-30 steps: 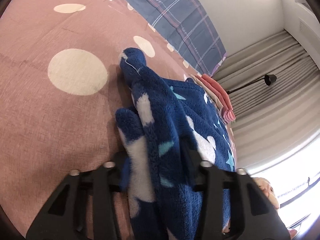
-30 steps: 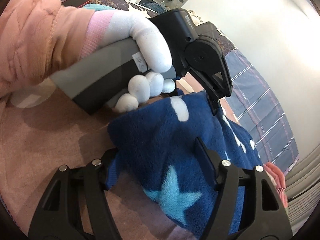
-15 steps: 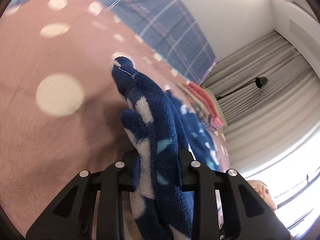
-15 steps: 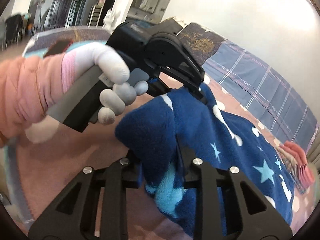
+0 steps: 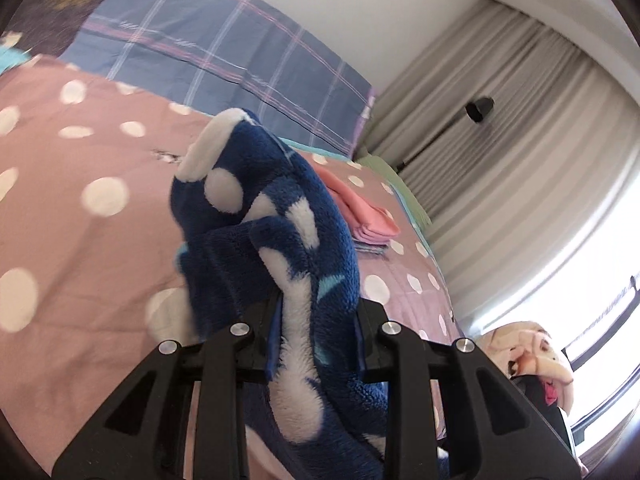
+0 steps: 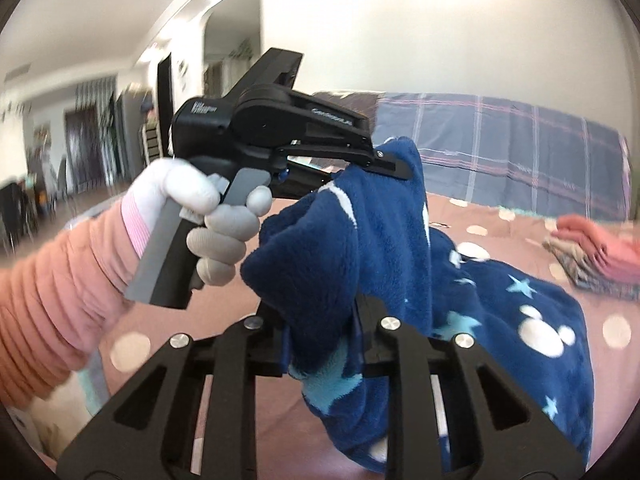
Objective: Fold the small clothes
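A fluffy navy garment [image 5: 280,200] with white dots and pale blue stars hangs lifted above the pink polka-dot bedspread [image 5: 80,160]. My left gripper [image 5: 316,312] is shut on a bunched edge of it. In the right wrist view the garment [image 6: 500,320] trails down to the bed on the right. My right gripper [image 6: 320,320] is closing, with a thick fold of the garment pressed between its pads. The left gripper [image 6: 394,170] shows there too, gripping the upper edge and held by a white-gloved hand [image 6: 208,216] in a pink sleeve.
A stack of folded pink clothes [image 5: 360,212] lies further along the bed, also seen as the folded stack [image 6: 592,256]. A blue plaid pillow [image 5: 224,52] lies at the head. Curtains [image 5: 520,140], a lamp [image 5: 478,110] and a plush toy [image 5: 528,356] stand to the right.
Both grippers have risen and lifted the garment off the bed. The right gripper, wide a second ago, has closed on a fold. The left wrist view now looks more level.
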